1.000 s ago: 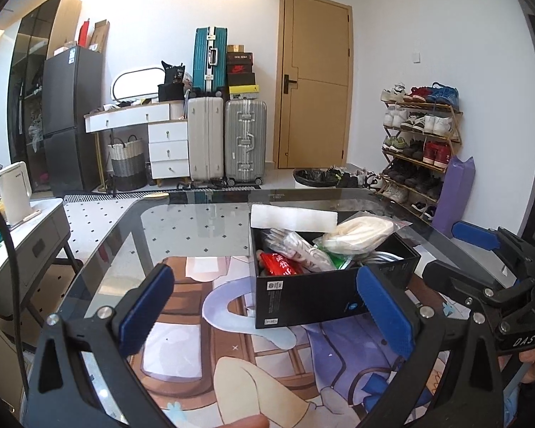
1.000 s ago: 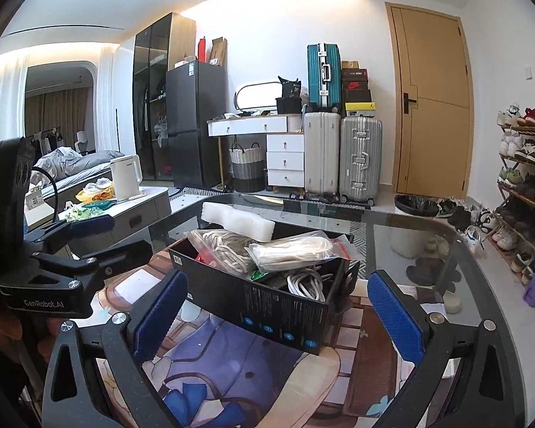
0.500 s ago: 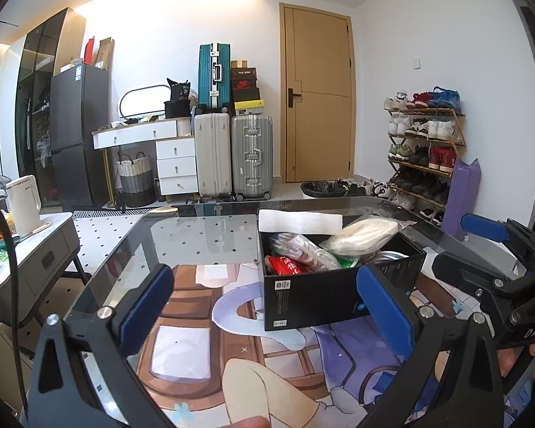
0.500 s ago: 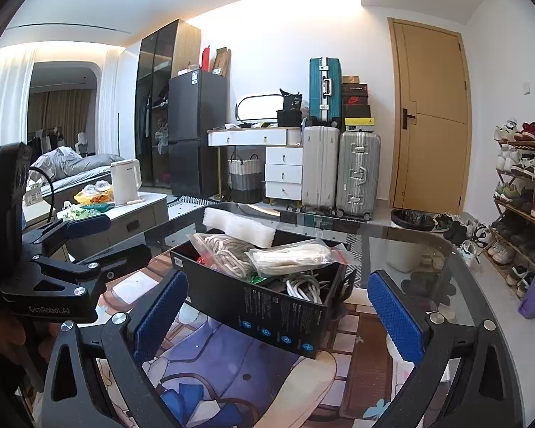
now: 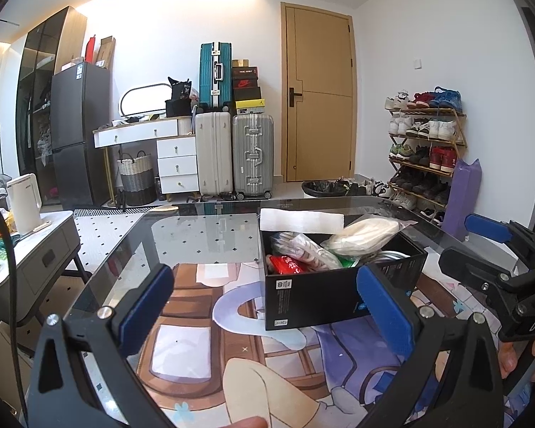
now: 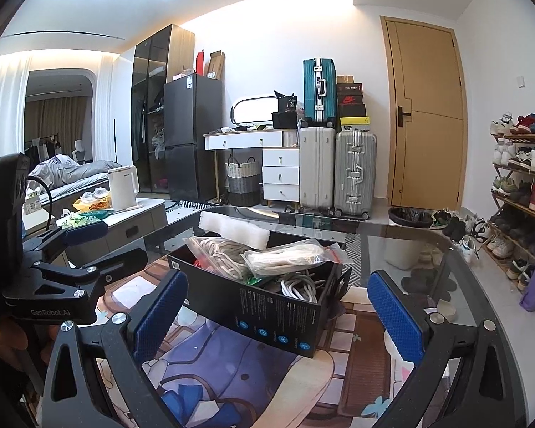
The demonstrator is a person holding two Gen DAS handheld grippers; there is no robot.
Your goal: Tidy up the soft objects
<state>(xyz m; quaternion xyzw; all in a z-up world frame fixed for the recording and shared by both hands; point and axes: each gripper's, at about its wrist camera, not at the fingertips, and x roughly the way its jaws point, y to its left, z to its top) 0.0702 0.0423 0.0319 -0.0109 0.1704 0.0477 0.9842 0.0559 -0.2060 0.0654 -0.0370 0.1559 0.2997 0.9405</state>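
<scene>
A black cardboard box (image 5: 324, 299) (image 6: 267, 317) sits on the glass table, packed with soft goods. Inside lie clear bags of cream rope (image 5: 363, 233) (image 6: 289, 255), a red packet (image 5: 285, 264) and loose white cord (image 6: 299, 283). A white foam block (image 5: 301, 220) (image 6: 233, 229) rests across its far rim. My left gripper (image 5: 264, 301) is open and empty, held back from the box's near left side. My right gripper (image 6: 274, 312) is open and empty too, facing the box's long side. Each gripper shows in the other's view: the right one (image 5: 495, 249) and the left one (image 6: 85, 246).
The glass table (image 5: 182, 235) (image 6: 410, 246) lies over an illustrated mat. A low side table with a white kettle (image 5: 23, 205) stands left. Suitcases (image 5: 232, 157), a dresser, a door and a shoe rack (image 5: 424, 153) line the far wall. A hand holds each gripper.
Both views have tilted upward and drawn back a little, so the box sits lower in frame. Nothing was gripped; the box and its contents have not moved.
</scene>
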